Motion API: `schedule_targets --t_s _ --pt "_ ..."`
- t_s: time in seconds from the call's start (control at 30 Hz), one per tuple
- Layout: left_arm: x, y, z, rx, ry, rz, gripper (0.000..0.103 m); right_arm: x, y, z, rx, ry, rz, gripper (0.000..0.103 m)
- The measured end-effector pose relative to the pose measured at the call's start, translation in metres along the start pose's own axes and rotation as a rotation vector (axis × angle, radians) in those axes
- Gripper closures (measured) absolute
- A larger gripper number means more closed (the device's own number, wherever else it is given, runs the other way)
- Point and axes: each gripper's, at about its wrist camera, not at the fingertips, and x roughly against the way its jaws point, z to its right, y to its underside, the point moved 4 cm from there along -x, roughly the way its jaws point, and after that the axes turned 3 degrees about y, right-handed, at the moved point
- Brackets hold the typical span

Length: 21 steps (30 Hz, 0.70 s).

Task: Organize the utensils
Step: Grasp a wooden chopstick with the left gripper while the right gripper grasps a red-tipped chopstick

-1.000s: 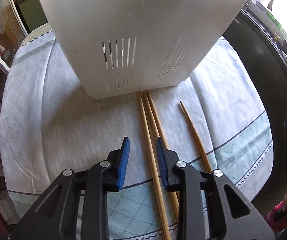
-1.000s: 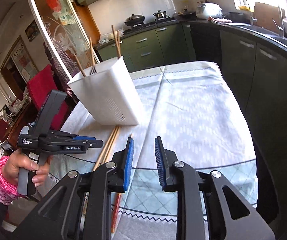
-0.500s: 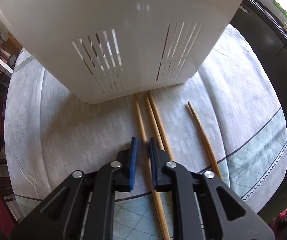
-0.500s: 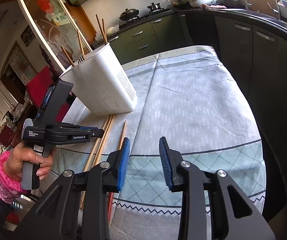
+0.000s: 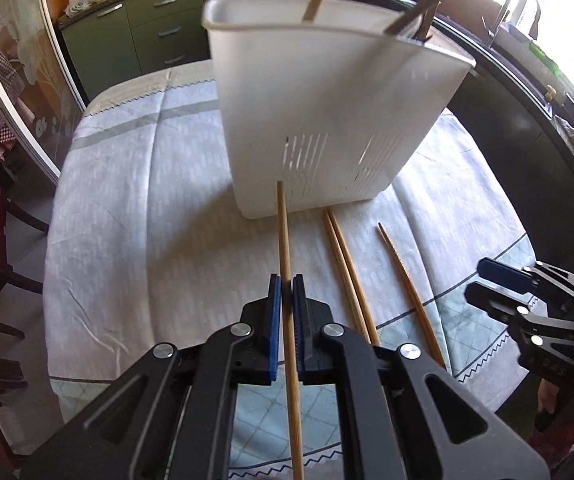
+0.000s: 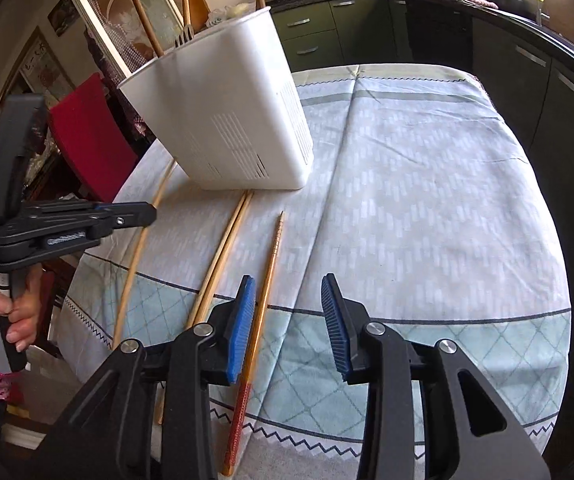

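left gripper (image 5: 286, 280): blue pads clamped together on one wooden chopstick (image 5: 285, 236); the stick runs forward between the pads, its far tip in front of the holder's slotted wall, near the base.
right gripper (image 6: 289, 312): jaws spread apart, gripping nothing; it hovers over the near edge of the tablecloth, with the red-ended chopstick passing just beside its left pad.
utensil holder (image 5: 327, 112): tall white plastic bin with vent slots low on its walls, standing on the tablecloth; several chopsticks and a fork (image 6: 183, 36) poke out of its top.
pair of chopsticks (image 5: 347, 272): two plain wooden sticks lying side by side, touching, on the cloth, far tips close to the holder's base.
red-ended chopstick (image 6: 265, 300): lies alone on the cloth to the right of the pair, apart from them, patterned red end toward the table edge.
tablecloth (image 6: 427, 180): pale grey-blue with a check border and zigzag trim, covering the table.
background: dark green kitchen cabinets (image 6: 311, 36) and a red chair (image 6: 91, 132).
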Motion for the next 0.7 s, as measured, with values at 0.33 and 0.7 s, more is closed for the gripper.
schedule_targets --t_s 0.33,0.7 --pt "0.080 0.016 -0.028 -0.014 -0.001 0.199 0.097 -0.054 -0.016 -0.033 0.094 0.105 -0.086 0.068" --pt "0.101 0.029 -0.029 -0.023 0.012 0.248 0.097 -0.073 -0.025 -0.031 0.097 0.176 -0.099 0.095"
